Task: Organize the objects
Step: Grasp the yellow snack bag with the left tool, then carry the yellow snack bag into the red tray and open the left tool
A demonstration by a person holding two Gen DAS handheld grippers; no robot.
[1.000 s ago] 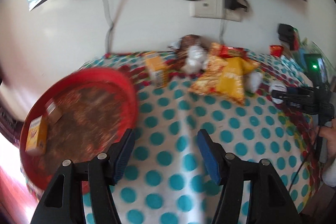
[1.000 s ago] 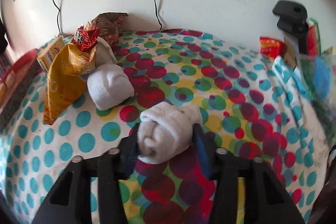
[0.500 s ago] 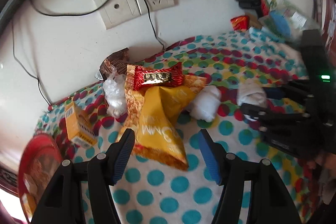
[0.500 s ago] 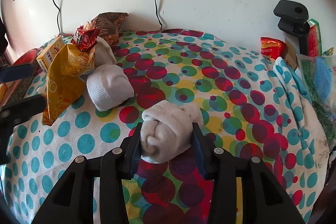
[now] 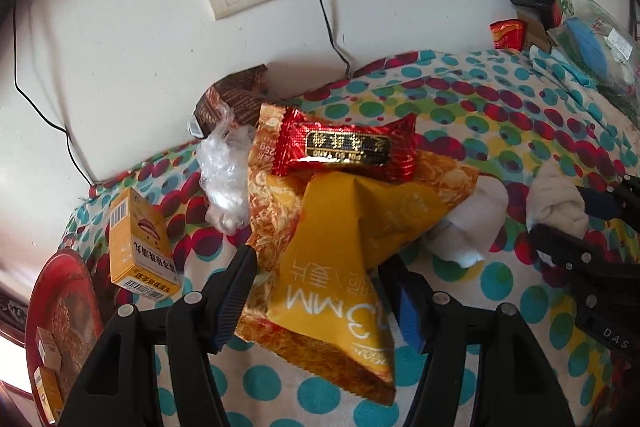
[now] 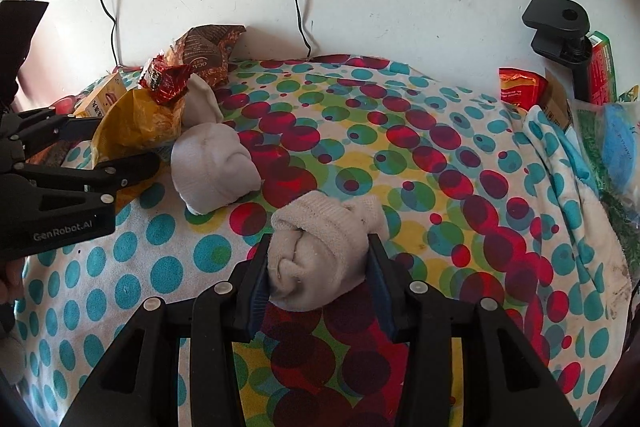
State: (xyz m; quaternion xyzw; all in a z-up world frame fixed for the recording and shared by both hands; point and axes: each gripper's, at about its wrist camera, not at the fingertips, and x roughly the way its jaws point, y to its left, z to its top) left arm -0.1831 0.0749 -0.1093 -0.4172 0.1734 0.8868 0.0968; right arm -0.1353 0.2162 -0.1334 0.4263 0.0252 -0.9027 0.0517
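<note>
Yellow and shiny, a snack bag [image 5: 340,267] lies on the table [image 5: 500,131] between the two fingers of the left hand-held gripper [image 5: 320,291]. Its fingers stand wide apart on each side of the bag's near end and do not squeeze it — this hand-held gripper is open. A red candy wrapper [image 5: 344,149] rests on top of the snack pile, and an orange patterned bag [image 5: 272,211] sits under the yellow one. Left of the pile stands a small yellow box [image 5: 138,247], and a red tray [image 5: 64,311] peeks in at the near left edge with two little boxes on it. A brown bag [image 5: 232,99] and some crumpled clear plastic [image 5: 224,183] lie on the far side, close to the wall.

The right hand-held gripper [image 6: 318,283] is closed on a rolled-up sock [image 6: 320,251] — both blue pads press its sides. The sock sits low over the spotted cloth, near the middle of the table. A second white sock [image 6: 212,171] lies to its left, just beside the snack pile.
</note>
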